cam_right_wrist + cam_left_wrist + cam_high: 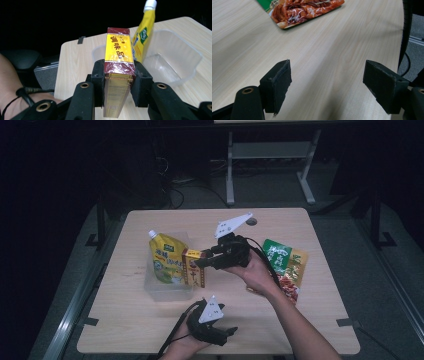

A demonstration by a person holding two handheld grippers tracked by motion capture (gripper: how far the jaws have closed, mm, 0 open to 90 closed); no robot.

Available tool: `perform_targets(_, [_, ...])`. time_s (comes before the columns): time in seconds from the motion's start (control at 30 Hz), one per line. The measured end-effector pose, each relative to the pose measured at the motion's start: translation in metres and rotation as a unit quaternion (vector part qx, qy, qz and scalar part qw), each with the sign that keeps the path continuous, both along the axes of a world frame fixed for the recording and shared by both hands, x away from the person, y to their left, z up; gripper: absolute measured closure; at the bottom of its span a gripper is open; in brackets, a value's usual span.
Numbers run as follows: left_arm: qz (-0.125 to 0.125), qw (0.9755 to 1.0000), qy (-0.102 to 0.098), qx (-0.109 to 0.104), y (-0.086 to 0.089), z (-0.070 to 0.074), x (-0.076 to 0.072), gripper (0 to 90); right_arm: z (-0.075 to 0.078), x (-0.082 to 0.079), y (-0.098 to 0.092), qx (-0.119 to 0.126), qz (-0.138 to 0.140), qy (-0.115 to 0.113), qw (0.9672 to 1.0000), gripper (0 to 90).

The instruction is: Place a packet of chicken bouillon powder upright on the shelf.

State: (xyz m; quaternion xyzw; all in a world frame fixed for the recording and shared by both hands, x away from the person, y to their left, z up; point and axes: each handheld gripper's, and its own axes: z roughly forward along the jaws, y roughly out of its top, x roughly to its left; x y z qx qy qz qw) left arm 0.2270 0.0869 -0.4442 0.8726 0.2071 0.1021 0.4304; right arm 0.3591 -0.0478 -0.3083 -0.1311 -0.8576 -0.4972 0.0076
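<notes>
- High view: the right gripper (200,261) holds a red and yellow rectangular carton wrapped in clear film (193,268), which stands upright at the near right edge of the clear plastic rectangular tub (156,289) on the pale wooden table (320,320).
- 1 yellow stand-up pouch with a white screw cap (165,258) already sits in the tub, leaning back against its far side.
- 1 flat green and orange snack packet (287,266) lies on the table well to the right of the tub, partly under the right forearm.
- The left gripper (227,334) rests low on the table, near the front edge and well in front of the tub, carrying nothing.
- Left gripper view: the 2 black jaws stand wide apart over bare tabletop with nothing between them; a corner of the snack packet (304,11) shows beyond them.
- Right gripper view: the 2 jaws pinch the carton (118,65) by its broad faces, pads pressed flat on the film. The tub (175,60) lies just beyond it with the pouch (142,37) inside.
- Whether the carton's lower end is over the rim or just outside it is hard to tell from these angles.
- Progress, as I judge it: 1 item is packed, the carton is mid-delivery and has yet to be lowered in and released, and the snack packet is left to collect.
</notes>
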Motion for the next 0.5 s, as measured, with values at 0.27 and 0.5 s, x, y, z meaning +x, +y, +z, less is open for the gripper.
perform_targets(0.27, [-0.003,1.0000,0.002,-0.007,-0.002,-0.001,-0.001,22.0,0.002,0.004,0.022,-0.003,0.017,-0.004,0.9999,67.1])
perform_targets(0.5, [-0.002,0.9999,0.004,-0.011,0.000,0.000,-0.001,21.9,-0.004,0.010,0.042,-0.009,0.025,0.000,0.9997,67.1])
